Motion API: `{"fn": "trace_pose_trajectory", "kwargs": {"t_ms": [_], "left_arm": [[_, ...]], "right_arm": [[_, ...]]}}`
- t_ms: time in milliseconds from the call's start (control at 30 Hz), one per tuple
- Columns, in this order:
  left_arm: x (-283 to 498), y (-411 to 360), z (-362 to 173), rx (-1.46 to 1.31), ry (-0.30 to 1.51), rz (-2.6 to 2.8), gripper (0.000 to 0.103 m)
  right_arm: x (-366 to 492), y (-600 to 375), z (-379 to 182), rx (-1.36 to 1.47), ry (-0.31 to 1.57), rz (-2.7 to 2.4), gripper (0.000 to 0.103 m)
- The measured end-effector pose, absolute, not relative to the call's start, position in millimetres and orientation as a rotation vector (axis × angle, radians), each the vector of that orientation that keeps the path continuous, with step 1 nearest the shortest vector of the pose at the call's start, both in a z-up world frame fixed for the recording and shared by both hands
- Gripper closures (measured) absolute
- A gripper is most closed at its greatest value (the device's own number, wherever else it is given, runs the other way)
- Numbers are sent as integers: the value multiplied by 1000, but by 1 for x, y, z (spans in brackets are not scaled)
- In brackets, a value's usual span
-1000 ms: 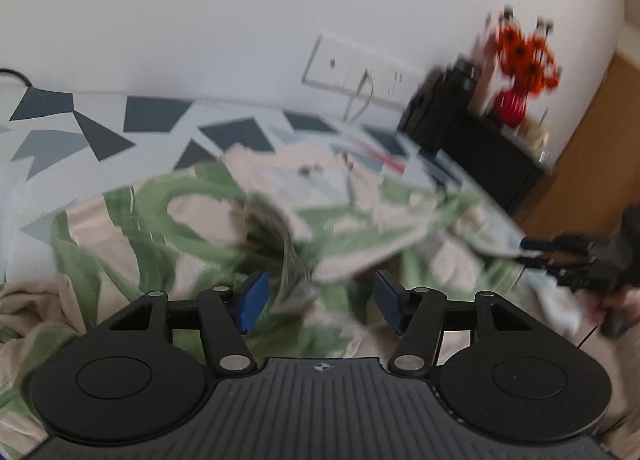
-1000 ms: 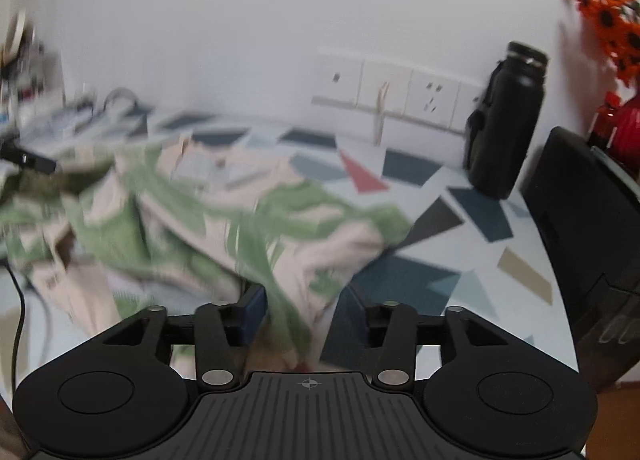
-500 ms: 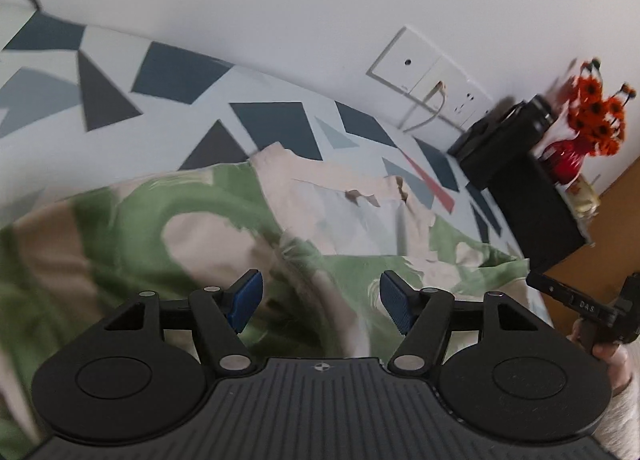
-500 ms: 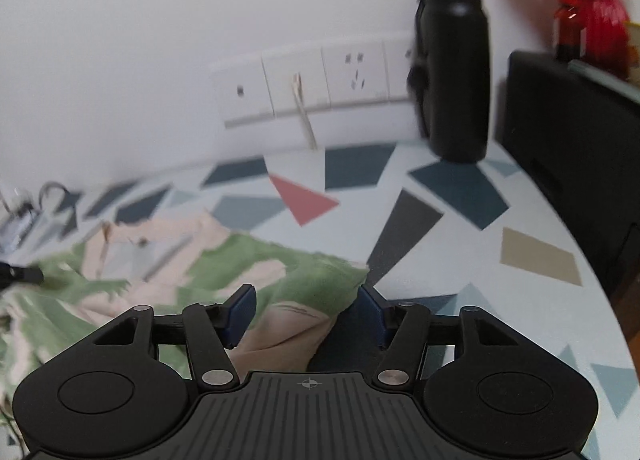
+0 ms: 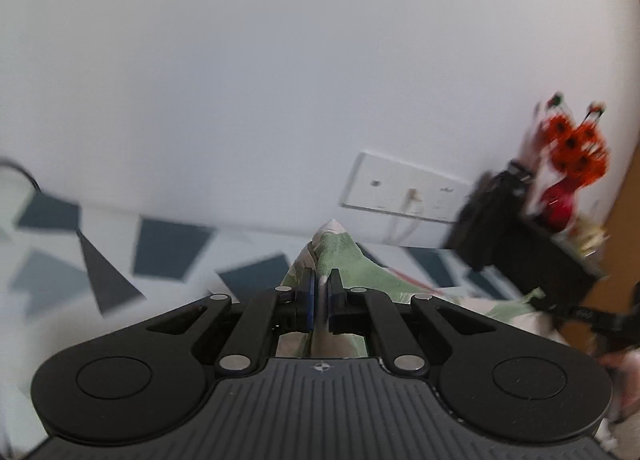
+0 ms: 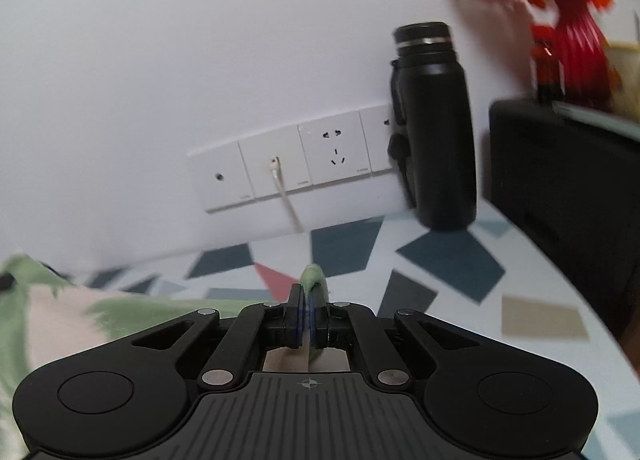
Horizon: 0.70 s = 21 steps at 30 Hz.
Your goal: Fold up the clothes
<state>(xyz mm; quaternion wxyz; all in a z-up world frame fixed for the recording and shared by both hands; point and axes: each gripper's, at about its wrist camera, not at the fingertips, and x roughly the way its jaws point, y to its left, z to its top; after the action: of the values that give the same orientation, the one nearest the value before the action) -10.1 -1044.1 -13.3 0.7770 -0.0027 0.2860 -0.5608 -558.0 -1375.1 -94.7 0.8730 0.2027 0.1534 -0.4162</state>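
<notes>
The garment (image 5: 344, 260) is green and beige patterned cloth lying on a table with a dark triangle print. My left gripper (image 5: 320, 292) is shut on a fold of it, and a peak of cloth sticks up past the fingertips. In the right wrist view the same garment (image 6: 72, 312) spreads to the left, and my right gripper (image 6: 307, 300) is shut on a green corner that pokes out above the pads. The right gripper's black body (image 5: 600, 316) shows at the far right of the left wrist view, next to a hand.
A black bottle (image 6: 434, 124) stands against the white wall beside a row of wall sockets (image 6: 288, 164) with a white cable plugged in. A black box (image 6: 568, 180) with a red vase of orange flowers (image 6: 576, 40) is at the right. The patterned tabletop (image 6: 440, 264) lies ahead.
Both grippers have gone from open to shut on the garment. Each has moved down close to the cloth, and the views have tilted up toward the wall.
</notes>
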Motion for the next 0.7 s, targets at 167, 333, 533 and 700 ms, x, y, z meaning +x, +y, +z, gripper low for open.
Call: {"fn": "trace_pose_trajectory", "kwargs": {"t_ms": [167,333,533,700], "left_arm": [[-8,-1071,-45,124,639,-1107,97],[-8,-1075,-79,195,705,-1086,95],[-13,-1051,-68,197,676,-1098,39],[-45,-1006,-35,180,646,-1242,39]], "right_arm": [[-521,-1400,-127,402,434,-905,101],[-507,-1411,-147,398,512,-924,99],[-535,-1383,-131,339,492,-908,70],[-578,-1322,-99,312,450,-714,70]]}}
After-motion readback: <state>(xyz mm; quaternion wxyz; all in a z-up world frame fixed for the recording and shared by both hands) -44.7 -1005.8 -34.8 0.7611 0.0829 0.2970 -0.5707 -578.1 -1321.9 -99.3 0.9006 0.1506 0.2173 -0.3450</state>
